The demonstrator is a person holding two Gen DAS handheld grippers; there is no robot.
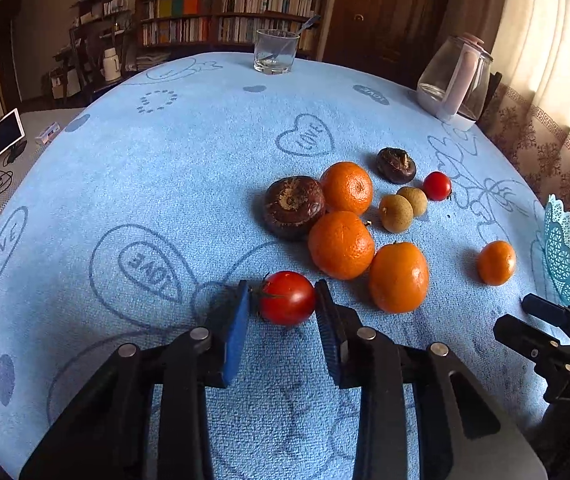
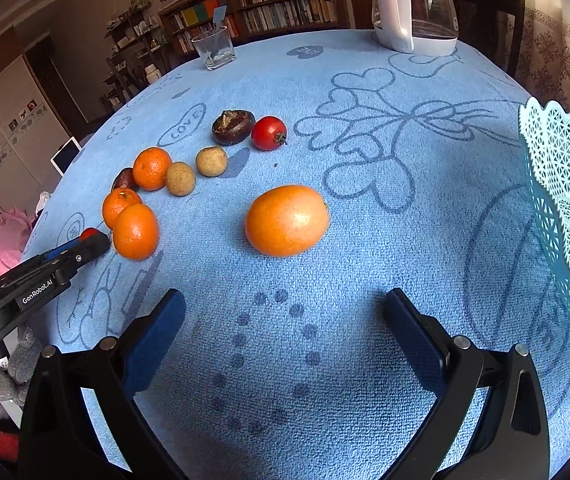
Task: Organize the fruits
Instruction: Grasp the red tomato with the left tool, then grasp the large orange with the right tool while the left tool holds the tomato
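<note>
My left gripper [image 1: 283, 308] has its jaws around a red cherry tomato [image 1: 288, 298] on the blue cloth; the right pad touches it and a thin gap shows at the left pad. Several oranges [image 1: 341, 245], two dark water chestnuts [image 1: 293, 206], two tan longans [image 1: 395, 213] and a second tomato [image 1: 437, 186] lie beyond. My right gripper [image 2: 285, 320] is open and empty, just short of a lone orange [image 2: 287, 220]. The teal lace basket [image 2: 569, 208] stands to its right.
A drinking glass [image 1: 276, 51] with a spoon and a glass kettle [image 1: 455, 82] stand at the table's far edge. The blue towel cloth [image 1: 125, 184] covers the table. The left gripper shows in the right wrist view [image 2: 65, 256].
</note>
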